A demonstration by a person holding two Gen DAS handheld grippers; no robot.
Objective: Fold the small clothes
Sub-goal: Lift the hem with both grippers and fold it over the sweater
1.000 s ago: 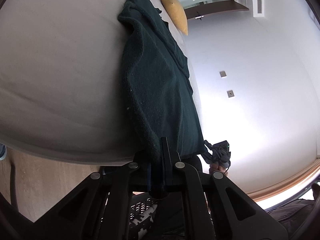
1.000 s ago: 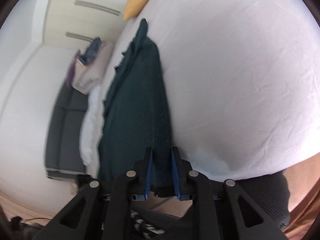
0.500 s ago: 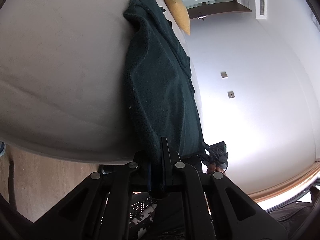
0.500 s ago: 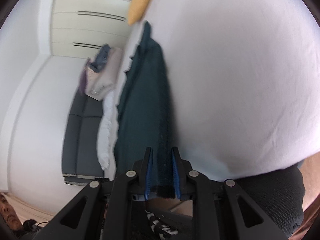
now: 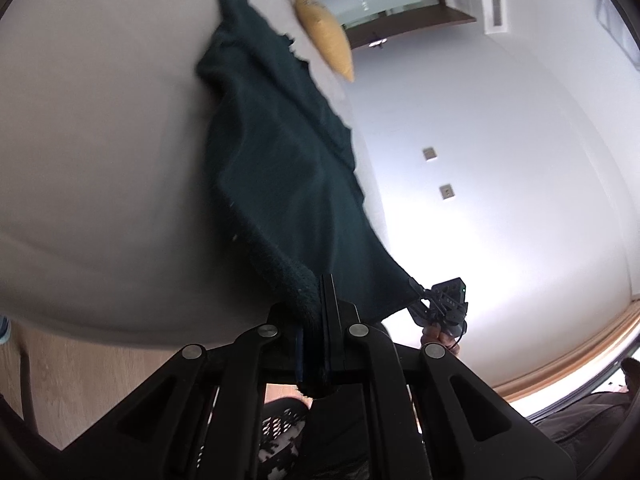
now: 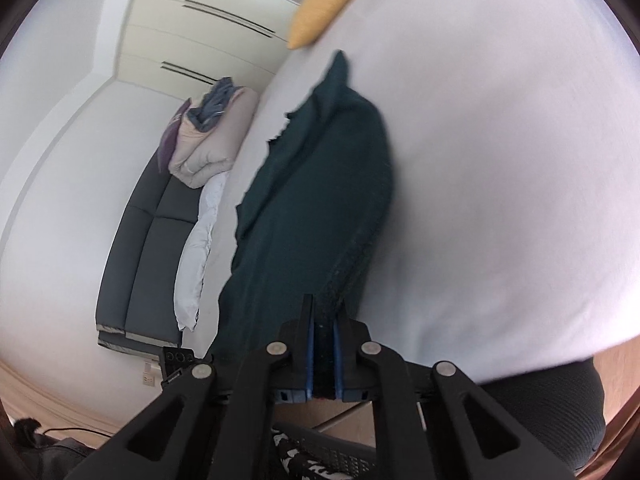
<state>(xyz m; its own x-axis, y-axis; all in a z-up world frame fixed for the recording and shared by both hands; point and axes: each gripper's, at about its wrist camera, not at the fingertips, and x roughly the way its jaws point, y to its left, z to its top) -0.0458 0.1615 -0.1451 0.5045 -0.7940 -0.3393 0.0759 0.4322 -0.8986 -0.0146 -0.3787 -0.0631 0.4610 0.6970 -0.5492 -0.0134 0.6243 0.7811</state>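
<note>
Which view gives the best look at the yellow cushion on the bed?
The left wrist view: the yellow cushion shows fairly sharp, its full pointed shape lying on the white bed beyond the dark green garment. The right wrist view shows it only blurred at the top edge.

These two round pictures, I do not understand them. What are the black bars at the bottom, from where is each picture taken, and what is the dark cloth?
Each picture comes from a wide-angle camera mounted on a hand-held gripper, looking forward along its two fingers. The black bars are the gripper itself. A person holds one tool in each hand; there is no robot arm.

The left gripper is shut on one near corner of a dark green garment. The right gripper is closing on the other near corner, with cloth between its blue pads. The garment stretches away over a white bed. A yellow pillow lies at the far end.
</note>
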